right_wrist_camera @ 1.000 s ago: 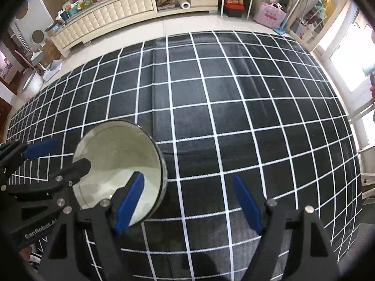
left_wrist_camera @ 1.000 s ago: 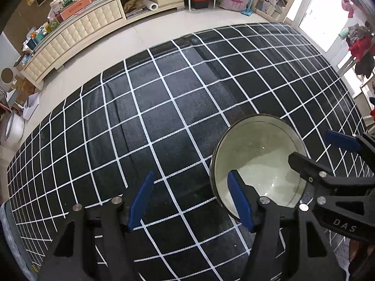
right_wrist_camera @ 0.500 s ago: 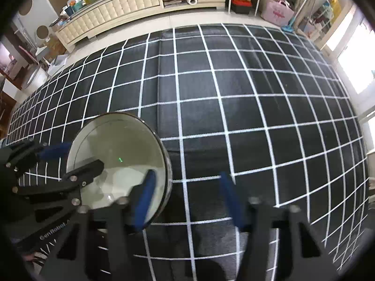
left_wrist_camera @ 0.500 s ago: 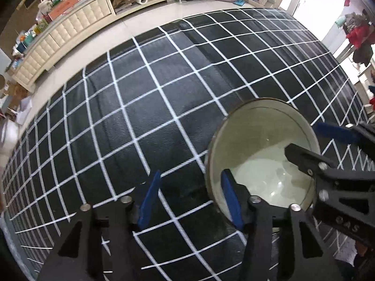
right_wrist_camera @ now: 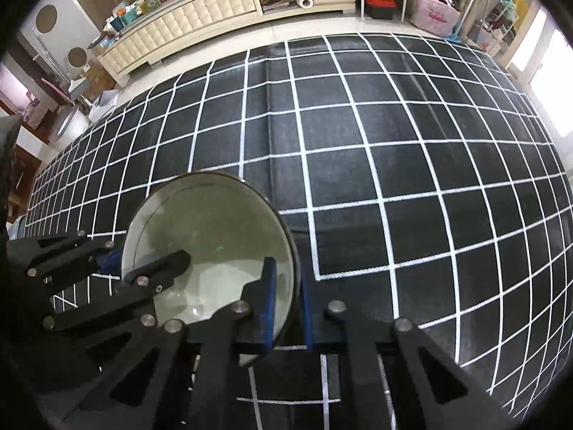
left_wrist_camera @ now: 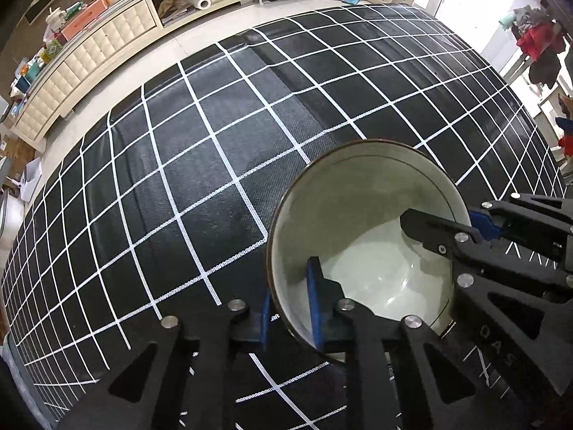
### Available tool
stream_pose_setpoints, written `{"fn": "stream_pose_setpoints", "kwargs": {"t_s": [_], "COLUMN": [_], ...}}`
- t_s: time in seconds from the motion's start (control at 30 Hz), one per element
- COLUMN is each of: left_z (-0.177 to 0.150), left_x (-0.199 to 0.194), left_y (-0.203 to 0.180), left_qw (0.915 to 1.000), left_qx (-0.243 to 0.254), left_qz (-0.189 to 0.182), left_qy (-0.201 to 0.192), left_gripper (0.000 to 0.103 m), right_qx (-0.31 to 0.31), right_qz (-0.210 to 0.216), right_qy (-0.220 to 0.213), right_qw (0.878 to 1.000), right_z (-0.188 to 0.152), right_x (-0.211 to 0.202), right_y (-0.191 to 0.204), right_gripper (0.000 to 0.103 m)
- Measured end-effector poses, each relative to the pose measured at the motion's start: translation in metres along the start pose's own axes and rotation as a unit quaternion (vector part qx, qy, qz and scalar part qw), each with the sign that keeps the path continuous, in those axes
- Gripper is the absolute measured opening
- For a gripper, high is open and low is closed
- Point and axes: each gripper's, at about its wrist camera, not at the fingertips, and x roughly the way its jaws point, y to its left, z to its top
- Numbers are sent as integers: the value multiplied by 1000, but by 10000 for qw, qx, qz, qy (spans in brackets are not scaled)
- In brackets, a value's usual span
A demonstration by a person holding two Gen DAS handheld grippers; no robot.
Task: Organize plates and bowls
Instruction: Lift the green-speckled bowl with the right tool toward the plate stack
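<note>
Bowl: we see one pale bowl (left_wrist_camera: 365,222) on the black grid cloth (left_wrist_camera: 200,165), toward the tabletop's near edge.
Left gripper: our left gripper (left_wrist_camera: 288,308) has its jaws closing on the bowl's near-left rim, one blue pad inside, one outside.
Right gripper: our right gripper (right_wrist_camera: 288,308) is closing its jaws on the opposite rim, wall between the pads.
Around: cloth bare elsewhere; beyond the far edge, a cream cabinet (right_wrist_camera: 200,21) and pink bag (right_wrist_camera: 435,10).
</note>
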Motion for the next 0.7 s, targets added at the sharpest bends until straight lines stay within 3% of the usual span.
{"fn": "stream_pose_setpoints", "kwargs": {"t_s": [0.3, 0.7], "left_z": [-23, -66], "left_x": [-21, -64], "left_y": [-8, 4], "left_qw": [9996, 9997], "left_qx": [119, -123], "left_qz": [239, 185], "left_qy": [-6, -94], "left_gripper": [11, 10], "right_qx": [-15, -32], "right_qz": [4, 121], "right_qy": [-139, -156], "right_qw": [9999, 9998], "right_z": [-12, -37], "right_x": [-12, -44], "right_y": [7, 32], "right_gripper": [10, 10]}}
